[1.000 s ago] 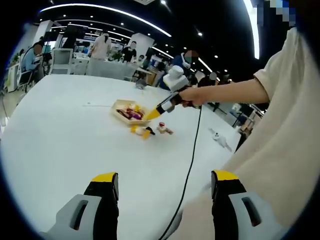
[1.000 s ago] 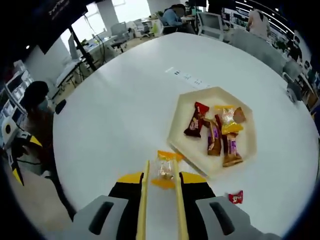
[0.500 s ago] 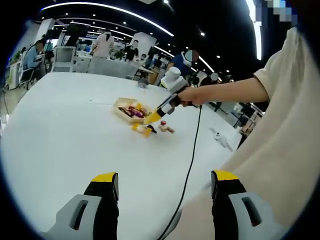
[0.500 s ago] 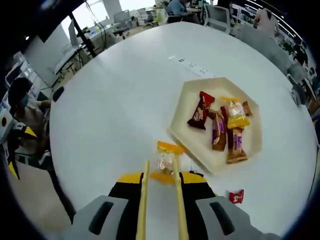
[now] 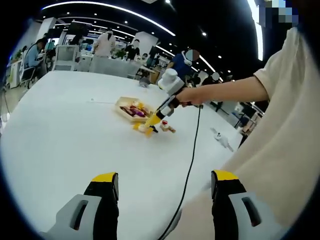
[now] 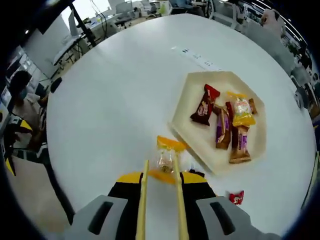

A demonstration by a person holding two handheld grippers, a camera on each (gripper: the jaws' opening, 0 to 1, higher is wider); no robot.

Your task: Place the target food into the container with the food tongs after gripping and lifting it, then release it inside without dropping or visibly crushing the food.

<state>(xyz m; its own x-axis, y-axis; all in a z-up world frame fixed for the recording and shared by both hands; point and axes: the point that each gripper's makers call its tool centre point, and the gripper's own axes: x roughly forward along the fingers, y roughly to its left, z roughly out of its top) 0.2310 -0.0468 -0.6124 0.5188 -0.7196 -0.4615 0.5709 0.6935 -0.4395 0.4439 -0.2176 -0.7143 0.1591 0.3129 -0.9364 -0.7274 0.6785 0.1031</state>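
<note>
While the right gripper (image 6: 160, 200) squeezes the wooden tongs (image 6: 160, 192), their two arms run narrow and almost parallel, tips closing on a yellow-ended candy (image 6: 165, 159) in a clear wrapper. The candy sits between the tips, just off the near edge of the tray (image 6: 186, 131); whether it is lifted or resting on the table (image 6: 110, 100) I cannot tell. The grip looks light, wrapper not squashed, which suits the no-crush rule.

Beyond the tips is the pale hexagonal tray, holding a red-wrapped bar (image 6: 204, 104), purple-wrapped bars (image 6: 222, 127) and another yellow candy (image 6: 242, 113). It looks like the container, so the tongs are held low and aimed toward it for a short carry over the rim. A small red candy (image 6: 236, 196) lies loose on the table, to the right of the gripper and apart from the tray.

From the left gripper view, the left gripper (image 5: 165, 192) hangs back near the table edge with its jaws wide apart and nothing between them, probably parked out of the way. The person's hand (image 5: 192, 95) holds the right gripper out over the tray (image 5: 124, 103), a black cable (image 5: 192, 150) trailing back across the table. A small white object (image 5: 219, 137) lies near the far right edge. People sit at desks in the background.

My read: pickup stage, carry and release not yet done.
</note>
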